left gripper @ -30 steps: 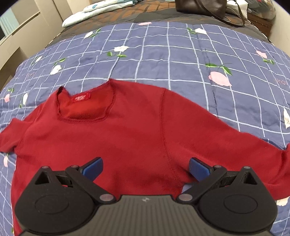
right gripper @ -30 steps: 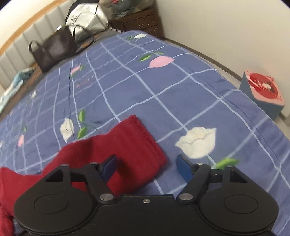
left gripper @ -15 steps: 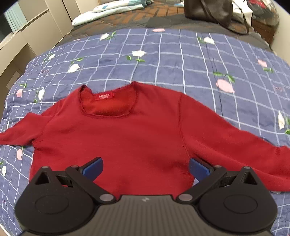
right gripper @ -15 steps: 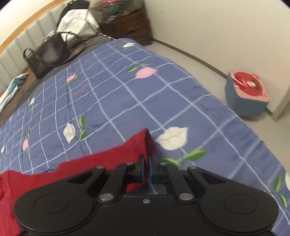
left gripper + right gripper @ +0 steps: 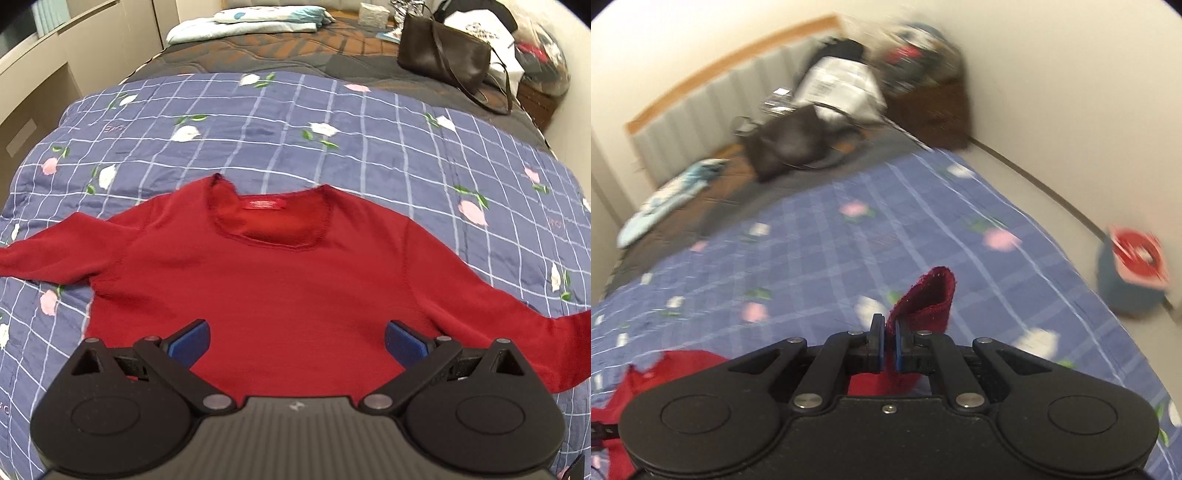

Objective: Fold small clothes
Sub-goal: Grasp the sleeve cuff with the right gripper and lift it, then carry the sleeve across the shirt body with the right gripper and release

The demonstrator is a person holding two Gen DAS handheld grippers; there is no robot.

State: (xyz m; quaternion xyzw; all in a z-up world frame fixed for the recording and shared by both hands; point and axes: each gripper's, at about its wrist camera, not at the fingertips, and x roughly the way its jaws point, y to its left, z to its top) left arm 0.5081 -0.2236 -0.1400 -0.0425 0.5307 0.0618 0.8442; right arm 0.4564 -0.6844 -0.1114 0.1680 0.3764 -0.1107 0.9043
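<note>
A small red sweater (image 5: 280, 288) lies face up on the blue checked quilt (image 5: 332, 155), neck toward the far side, both sleeves spread out. My left gripper (image 5: 297, 341) is open and empty above the sweater's lower body. My right gripper (image 5: 890, 345) is shut on the cuff of the right sleeve (image 5: 929, 299) and holds it lifted above the quilt (image 5: 820, 251); the cuff sticks up past the fingertips. The rest of the sweater (image 5: 646, 384) shows at the lower left of the right wrist view.
A dark handbag (image 5: 443, 55) and a white bag (image 5: 480, 29) sit at the far end of the bed, with folded light bedding (image 5: 251, 22). A wooden nightstand (image 5: 934, 107) stands in the corner. A blue stool with a red top (image 5: 1134, 273) stands on the floor right of the bed.
My right gripper closed on the sleeve cuff and lifted it off the quilt. My left gripper pulled back and up, so the whole sweater now shows; it stayed open.
</note>
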